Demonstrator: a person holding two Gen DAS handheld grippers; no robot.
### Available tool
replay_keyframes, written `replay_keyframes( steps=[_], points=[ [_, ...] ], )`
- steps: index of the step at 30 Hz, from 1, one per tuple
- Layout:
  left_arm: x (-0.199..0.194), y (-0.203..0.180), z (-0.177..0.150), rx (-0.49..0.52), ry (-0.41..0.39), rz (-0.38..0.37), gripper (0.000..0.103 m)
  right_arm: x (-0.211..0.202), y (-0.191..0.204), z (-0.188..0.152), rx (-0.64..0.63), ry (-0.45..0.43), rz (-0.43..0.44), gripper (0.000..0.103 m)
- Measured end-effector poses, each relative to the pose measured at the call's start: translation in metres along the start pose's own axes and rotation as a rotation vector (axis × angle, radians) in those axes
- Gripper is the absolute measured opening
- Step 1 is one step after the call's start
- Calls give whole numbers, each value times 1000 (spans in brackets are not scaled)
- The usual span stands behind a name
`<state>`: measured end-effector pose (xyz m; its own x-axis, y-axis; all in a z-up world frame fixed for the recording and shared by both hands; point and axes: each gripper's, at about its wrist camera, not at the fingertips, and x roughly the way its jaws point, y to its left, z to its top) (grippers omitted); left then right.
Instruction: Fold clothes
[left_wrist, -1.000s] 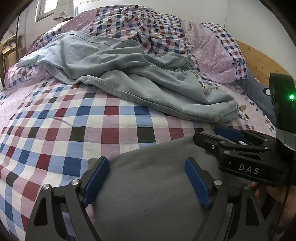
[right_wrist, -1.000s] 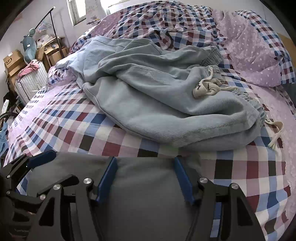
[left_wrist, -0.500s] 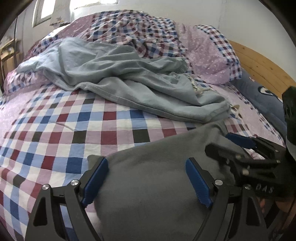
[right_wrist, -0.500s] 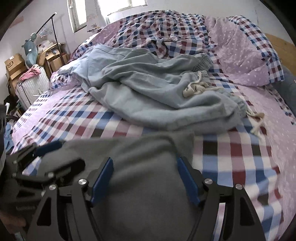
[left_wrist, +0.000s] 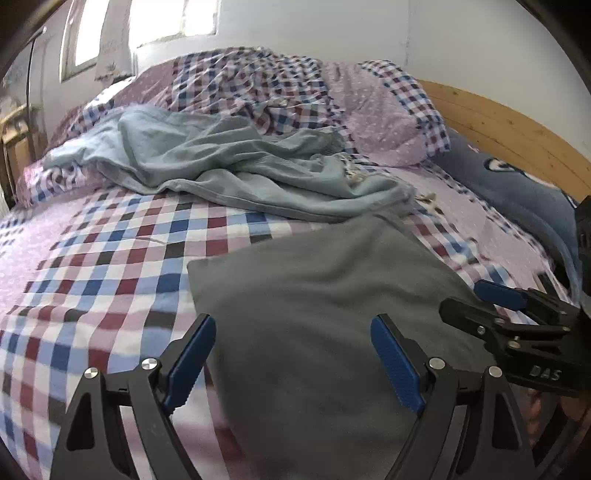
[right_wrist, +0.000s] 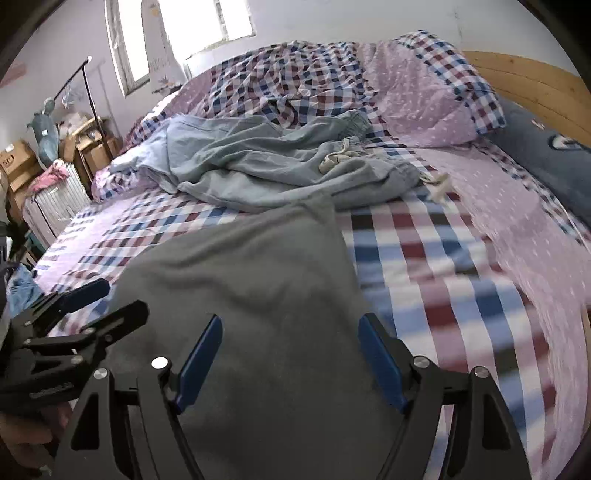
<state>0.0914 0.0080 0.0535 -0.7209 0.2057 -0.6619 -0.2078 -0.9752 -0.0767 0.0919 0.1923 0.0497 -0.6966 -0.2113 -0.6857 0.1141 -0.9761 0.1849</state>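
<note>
- clutter stands off the left edge of the bed (right_wrist: 424, 258): cardboard boxes (right_wrist: 16, 162), a white slatted case (right_wrist: 55, 203) with pink cloth on top, and a black clothes rail (right_wrist: 92, 92) by the window (right_wrist: 236, 18).
- the left gripper (left_wrist: 293, 363) is spread wide, its blue pads (left_wrist: 190, 358) well apart and holding nothing; it sits over the near part of the dark grey garment (left_wrist: 325, 295).
- in the right wrist view the left gripper (right_wrist: 85, 302) shows at the grey garment's left edge; whether it touches the cloth cannot be told.
- the dark grey garment (right_wrist: 258, 288) lies spread flat on the checked bedsheet (left_wrist: 110, 266), near the front edge of the bed, its far end reaching to the light blue pile.
- the light blue trousers (left_wrist: 236, 173) lie crumpled beyond the grey garment, across the middle of the bed, with a pale drawstring (right_wrist: 334, 158) on top.
- a rumpled checked duvet (right_wrist: 295, 85) is heaped behind the blue trousers, toward the far side of the bed.
- the right gripper (right_wrist: 291, 363) is also released, pads (right_wrist: 380, 360) apart and empty, above the grey garment's near right part.
- in the left wrist view the right gripper (left_wrist: 491, 302) shows at the garment's right edge, a hand partly visible under it.
- a lilac dotted pillow (right_wrist: 417, 96) and a dark blue cushion (right_wrist: 546, 162) lie right of the trousers, against the wooden headboard (left_wrist: 498, 129).
</note>
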Motion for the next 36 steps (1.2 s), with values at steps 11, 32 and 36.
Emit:
replay_keyframes(
  steps=[11,32,36],
  points=[
    [-48,-30,-71,36,59,3,89,-52,2,-58,-22,20,-44,80],
    [-88,-56,-131,84,143,-37,89,-88,21,-118,-173,148,-123,82],
    [-97,-53,-134,37,154,-92,89,-107,16,-116,-124,99,-99,82]
  ],
)
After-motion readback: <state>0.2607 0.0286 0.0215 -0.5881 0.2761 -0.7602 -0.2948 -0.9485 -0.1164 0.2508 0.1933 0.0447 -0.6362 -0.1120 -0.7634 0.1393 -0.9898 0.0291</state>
